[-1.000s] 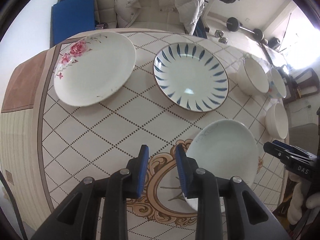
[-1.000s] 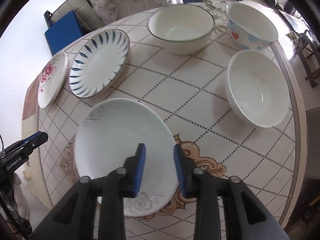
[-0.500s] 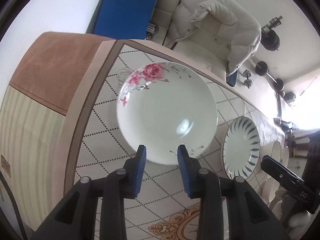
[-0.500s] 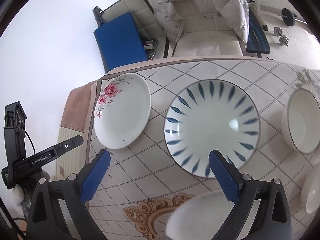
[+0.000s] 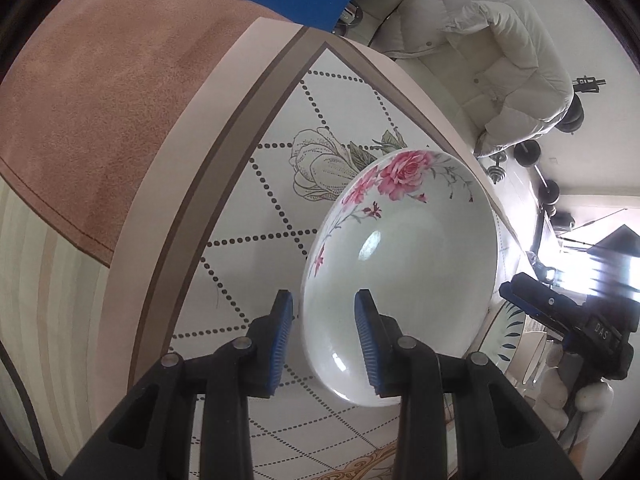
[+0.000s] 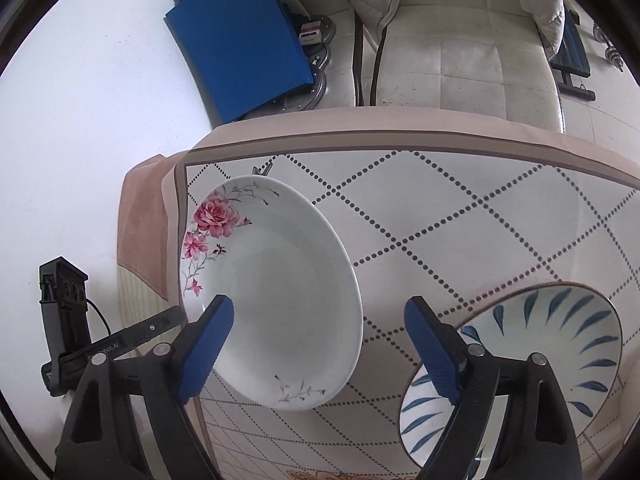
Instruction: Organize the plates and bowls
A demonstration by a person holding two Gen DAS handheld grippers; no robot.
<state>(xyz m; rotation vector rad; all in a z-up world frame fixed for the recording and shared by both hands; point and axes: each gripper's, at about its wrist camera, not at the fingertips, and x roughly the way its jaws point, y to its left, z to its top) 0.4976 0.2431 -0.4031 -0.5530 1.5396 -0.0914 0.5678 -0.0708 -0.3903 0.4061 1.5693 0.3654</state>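
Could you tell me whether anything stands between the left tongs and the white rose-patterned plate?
Nothing visible does: the left tongs are open and straddle the near rim of the white rose-patterned plate, with only patterned tablecloth around.

white rose-painted plate (image 6: 276, 300) near table corner, blue-leaf plate (image 6: 532, 364) beside it

Two plates sit on the table (image 6: 460, 184): one rose plate (image 6: 276, 304), one blue-leaf plate (image 6: 552, 356) beside it.
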